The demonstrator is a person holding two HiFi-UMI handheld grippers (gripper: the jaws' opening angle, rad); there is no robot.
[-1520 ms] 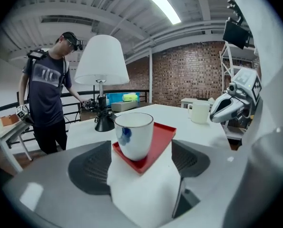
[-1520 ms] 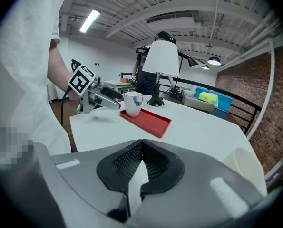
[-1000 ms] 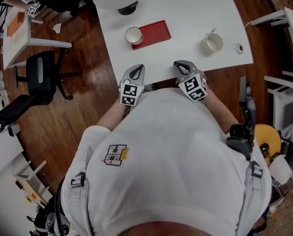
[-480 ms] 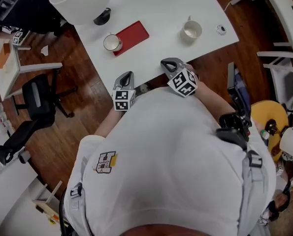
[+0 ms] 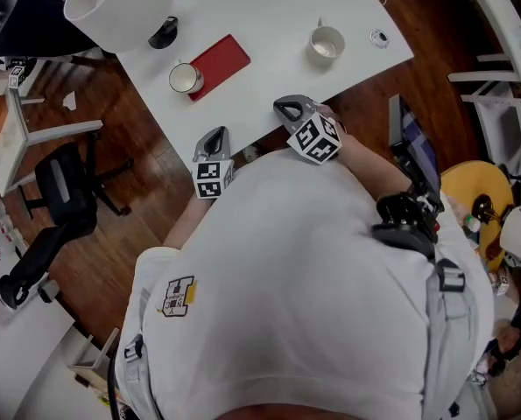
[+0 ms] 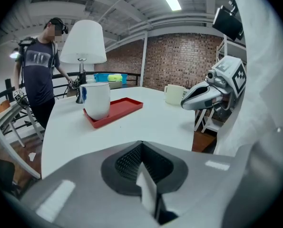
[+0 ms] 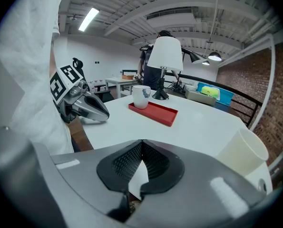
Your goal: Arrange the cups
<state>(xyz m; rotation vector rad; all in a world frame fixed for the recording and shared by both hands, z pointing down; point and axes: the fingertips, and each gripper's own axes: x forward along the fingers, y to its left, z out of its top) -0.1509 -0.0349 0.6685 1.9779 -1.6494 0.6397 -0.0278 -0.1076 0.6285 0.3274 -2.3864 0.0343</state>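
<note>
A white cup (image 5: 185,78) (image 6: 97,100) (image 7: 141,97) stands on the left end of a red tray (image 5: 218,64) (image 6: 124,109) (image 7: 155,112) on the white table (image 5: 269,24). A cream cup (image 5: 327,43) (image 6: 174,94) (image 7: 241,151) stands alone to the right, off the tray. My left gripper (image 5: 216,135) (image 6: 141,144) hangs at the table's near edge, shut and empty. My right gripper (image 5: 287,107) (image 7: 142,143) is over the near edge, also shut with nothing in it. Both are well short of the cups.
A lamp with a white shade (image 5: 118,5) (image 6: 82,44) stands behind the tray. A small round object (image 5: 379,37) lies right of the cream cup. A person (image 6: 41,70) stands beyond the table. An office chair (image 5: 63,191) and another white table (image 5: 15,121) are on the left.
The head view has swung, so the table now sits higher and further left in the picture. Both grippers stay shut at the near edge. The cups have not moved.
</note>
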